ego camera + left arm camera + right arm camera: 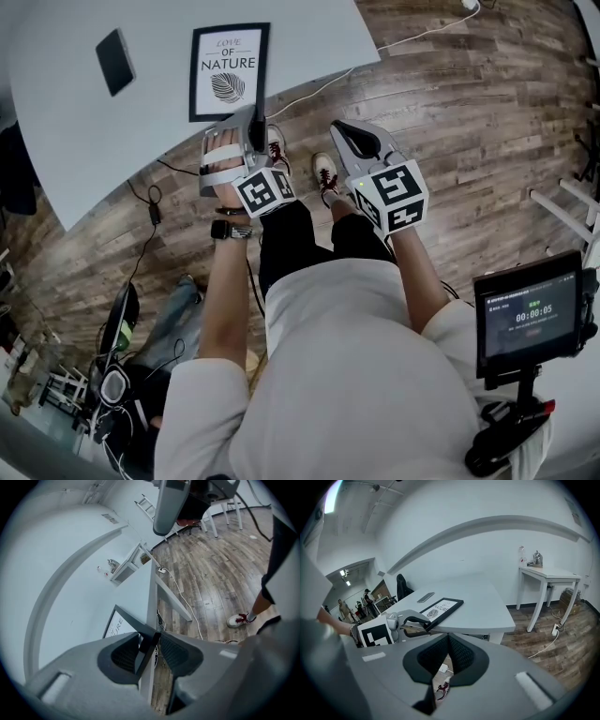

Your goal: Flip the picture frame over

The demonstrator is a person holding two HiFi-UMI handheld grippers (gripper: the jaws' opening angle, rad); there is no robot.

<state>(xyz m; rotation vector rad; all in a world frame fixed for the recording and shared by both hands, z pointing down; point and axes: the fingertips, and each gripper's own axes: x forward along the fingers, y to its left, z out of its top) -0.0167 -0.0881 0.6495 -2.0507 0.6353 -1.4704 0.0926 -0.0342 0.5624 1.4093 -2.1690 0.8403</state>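
A black picture frame with a "Love of Nature" leaf print lies face up on the grey table, at its near edge. My left gripper is shut on the frame's near right corner, one jaw above and one below. In the left gripper view the frame's dark edge runs between the pads of the left gripper. The right gripper view shows the frame flat on the table, with the left gripper clamped on its corner. My right gripper hangs off the table to the right, shut and holding nothing.
A dark phone lies on the table left of the frame. A white cable runs over the wood floor. A white side table stands by the wall. A timer screen is at the right. My shoes are below the grippers.
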